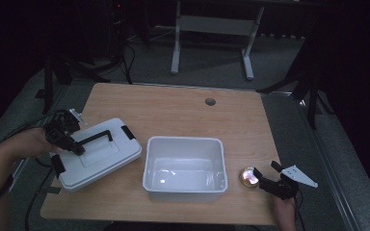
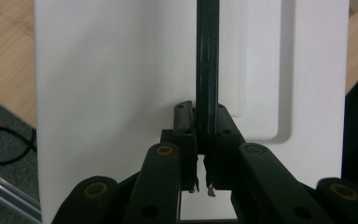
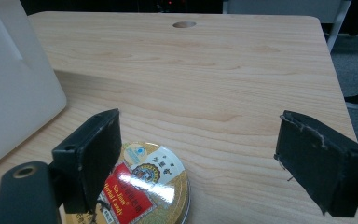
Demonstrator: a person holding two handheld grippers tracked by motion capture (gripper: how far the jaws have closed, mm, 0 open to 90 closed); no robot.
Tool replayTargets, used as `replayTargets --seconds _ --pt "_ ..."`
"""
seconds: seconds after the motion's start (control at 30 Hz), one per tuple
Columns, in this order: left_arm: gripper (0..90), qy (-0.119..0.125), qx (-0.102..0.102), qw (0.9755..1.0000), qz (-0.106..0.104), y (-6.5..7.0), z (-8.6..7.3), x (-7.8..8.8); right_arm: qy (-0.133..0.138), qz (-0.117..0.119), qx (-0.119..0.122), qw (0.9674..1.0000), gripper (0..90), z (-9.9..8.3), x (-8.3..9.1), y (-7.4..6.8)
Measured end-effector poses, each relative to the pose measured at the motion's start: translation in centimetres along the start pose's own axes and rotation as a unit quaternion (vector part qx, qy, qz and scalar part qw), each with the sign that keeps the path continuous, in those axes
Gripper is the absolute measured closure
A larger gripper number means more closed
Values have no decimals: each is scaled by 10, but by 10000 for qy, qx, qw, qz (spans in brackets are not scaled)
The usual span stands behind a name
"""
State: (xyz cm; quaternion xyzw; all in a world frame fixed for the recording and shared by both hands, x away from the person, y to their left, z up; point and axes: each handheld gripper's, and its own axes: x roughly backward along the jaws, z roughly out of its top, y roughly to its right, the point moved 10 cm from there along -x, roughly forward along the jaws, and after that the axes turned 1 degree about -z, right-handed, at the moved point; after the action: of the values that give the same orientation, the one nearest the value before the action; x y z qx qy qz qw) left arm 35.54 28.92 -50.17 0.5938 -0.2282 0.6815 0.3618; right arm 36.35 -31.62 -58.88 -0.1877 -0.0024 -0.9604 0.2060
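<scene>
A: From above, what is sitting around the white bin (image 1: 184,169)?

B: The bin is standing open near the front edge of the wooden table (image 1: 173,108). To its left the white lid (image 1: 99,154) is lying tilted on the tabletop, its near corner almost reaching the bin. The left gripper (image 1: 77,148) is pinching the lid's black handle (image 1: 96,137). Just right of the bin the round candy tin (image 1: 249,177) is lying flat, and the right gripper (image 1: 265,180) is hovering at it with jaws spread. Behind the bin the table is lying bare up to a cable hole (image 1: 210,101); beyond that, grey floor and a white desk frame (image 1: 212,29) are showing in a dark room.

A: And the left gripper view?

B: The jaws are pressing together on the black handle (image 2: 207,70), with the white lid (image 2: 116,93) filling the background. Wood is showing past both lid edges, and grey floor with a cable at lower left.

A: The right gripper view?

B: The wide-spread jaws are framing the tin (image 3: 142,186), the left jaw over its rim, not gripping. Its red label is reading "Herbal Candy". The bin's wall (image 3: 14,93) is standing left of the tin; ahead, open wood (image 3: 205,70) is running to the far edge.
</scene>
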Motion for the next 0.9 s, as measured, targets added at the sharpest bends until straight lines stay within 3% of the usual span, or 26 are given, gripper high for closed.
replayTargets --seconds 0.07,0.13,0.27,0.33,0.37,0.53,0.67,0.77,0.8,0.87,0.9 --pt "832 -68 48 10000 -35 -3 0 -16 -7 -7 19 10000 139 0 0 0" --pt "832 -100 79 9999 -74 -3 0 -20 -7 -8 22 10000 139 0 0 0" --pt "832 -101 134 9996 -220 -5 0 -45 17 -8 11 10000 139 0 0 0" --pt "832 -101 134 9996 -220 -5 0 -45 21 -3 8 10000 139 0 0 0" --pt "832 -191 122 9993 -313 -5 -2 -60 25 21 -26 10000 139 0 0 0" --pt "831 -96 185 9988 -453 -5 -3 -77 0 41 -29 10000 138 0 0 1" --pt "830 -201 164 9986 -454 -8 -8 -90 -1 94 -137 9999 139 0 0 3" --pt "823 -104 200 9988 -435 -10 -7 -89 -58 117 -96 9999 138 0 -1 3" --pt "776 -70 204 9988 -433 -10 -7 -88 -103 158 -66 9998 138 -1 -1 3" --pt "549 -9 198 9992 -343 -12 -6 -87 -201 324 5 9993 138 -1 -1 1" --pt "491 60 255 9992 -298 -13 -5 -86 -265 411 37 9988 138 -1 0 0"
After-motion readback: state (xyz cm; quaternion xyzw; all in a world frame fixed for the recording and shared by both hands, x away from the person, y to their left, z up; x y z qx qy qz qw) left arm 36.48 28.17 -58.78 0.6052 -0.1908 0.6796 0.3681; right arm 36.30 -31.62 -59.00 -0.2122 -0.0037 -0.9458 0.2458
